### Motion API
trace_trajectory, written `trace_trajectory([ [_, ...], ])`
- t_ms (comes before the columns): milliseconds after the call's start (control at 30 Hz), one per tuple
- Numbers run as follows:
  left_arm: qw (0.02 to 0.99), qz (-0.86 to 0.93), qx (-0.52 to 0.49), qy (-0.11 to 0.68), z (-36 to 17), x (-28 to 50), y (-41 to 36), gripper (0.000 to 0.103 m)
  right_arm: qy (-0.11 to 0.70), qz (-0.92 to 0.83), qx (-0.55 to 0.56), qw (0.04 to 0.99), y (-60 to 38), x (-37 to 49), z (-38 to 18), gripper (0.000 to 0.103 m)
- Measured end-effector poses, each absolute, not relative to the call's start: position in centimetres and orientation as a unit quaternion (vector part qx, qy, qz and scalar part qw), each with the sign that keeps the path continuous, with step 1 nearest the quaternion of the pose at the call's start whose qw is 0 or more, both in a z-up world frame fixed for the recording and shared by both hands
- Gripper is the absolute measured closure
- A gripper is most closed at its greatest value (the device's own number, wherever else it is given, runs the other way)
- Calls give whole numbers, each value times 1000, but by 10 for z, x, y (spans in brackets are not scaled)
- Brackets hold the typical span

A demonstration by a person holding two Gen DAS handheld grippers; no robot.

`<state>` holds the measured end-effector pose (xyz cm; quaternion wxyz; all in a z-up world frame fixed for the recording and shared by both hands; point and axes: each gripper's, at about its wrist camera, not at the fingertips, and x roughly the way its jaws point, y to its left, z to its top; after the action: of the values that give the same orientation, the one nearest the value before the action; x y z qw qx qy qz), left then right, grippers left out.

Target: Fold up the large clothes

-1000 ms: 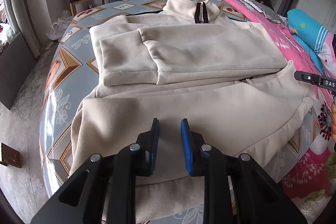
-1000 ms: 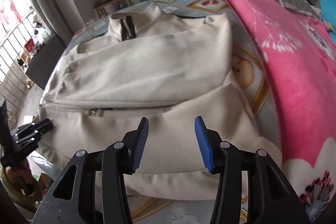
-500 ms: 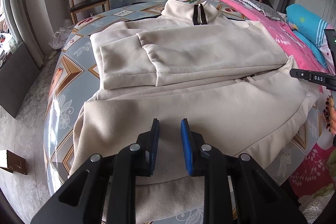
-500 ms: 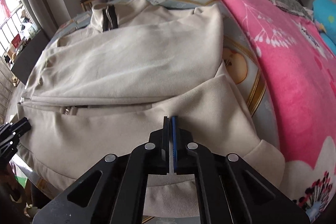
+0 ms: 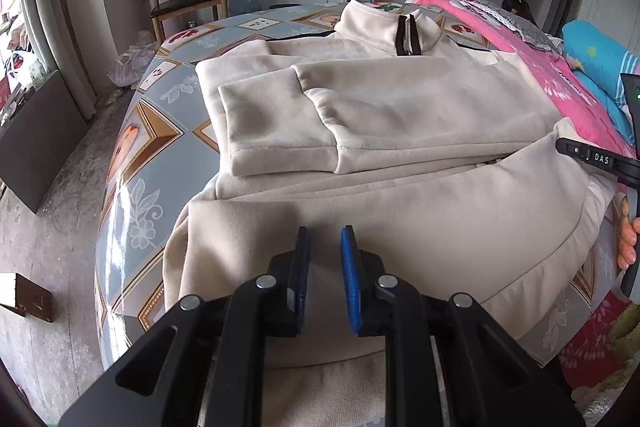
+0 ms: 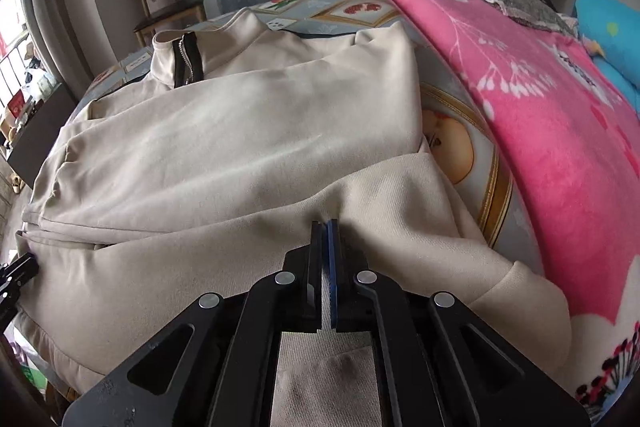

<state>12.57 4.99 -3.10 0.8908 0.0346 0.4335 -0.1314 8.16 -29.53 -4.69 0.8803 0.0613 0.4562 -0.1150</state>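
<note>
**Right Jaws Closed on Jacket Hem Fabric**

Since a second ago, the right gripper (image 6: pixel 325 227) has shut, pinching a ridge of the cream zip-collar jacket (image 5: pixel 400 107) near its hem. Left gripper (image 5: pixel 324 235) angles down above the hem, jaws narrow and closing, nothing gripped. Jacket lies sleeves-folded on the patterned bed cover (image 5: pixel 152 147), beside a pink blanket (image 6: pixel 560 131).

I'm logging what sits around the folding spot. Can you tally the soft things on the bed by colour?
Cream: 1, the jacket
Pink: 1, the blanket
Blue: 1, the pillow
Total: 3
</note>
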Motion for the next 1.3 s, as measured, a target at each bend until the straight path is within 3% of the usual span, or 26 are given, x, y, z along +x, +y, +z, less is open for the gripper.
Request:
trace_trajectory([
  [67,891,-132,37,432,-31,125,49,86,453,-120,79,880,-300,75,-35,96],
  [100,891,-132,38,432,-31,126,49,86,445,-119,84,884,-301,70,-27,89],
  [267,891,-133,38,433,-31,126,49,86,408,-32,91,908,-280,38,13,85],
  [433,892,-133,41,431,-32,125,48,86,452,115,81,881,-216,35,-3,82],
  [633,893,-133,48,428,-32,125,47,86,518,150,37,842,-164,74,-51,85],
  [700,894,-134,48,425,-29,124,49,86,513,143,28,846,-159,88,-52,93],
  [867,899,-196,4,393,-2,107,55,85,512,129,38,848,-159,106,-52,95],
  [1033,855,-309,-18,416,-1,94,23,85,507,122,117,845,-176,112,-58,96],
  [1133,845,-294,20,446,-20,95,2,85,513,125,192,827,-194,112,-61,98],
  [1300,836,-290,-25,466,-30,102,11,85,464,140,153,861,-200,72,-19,68],
])
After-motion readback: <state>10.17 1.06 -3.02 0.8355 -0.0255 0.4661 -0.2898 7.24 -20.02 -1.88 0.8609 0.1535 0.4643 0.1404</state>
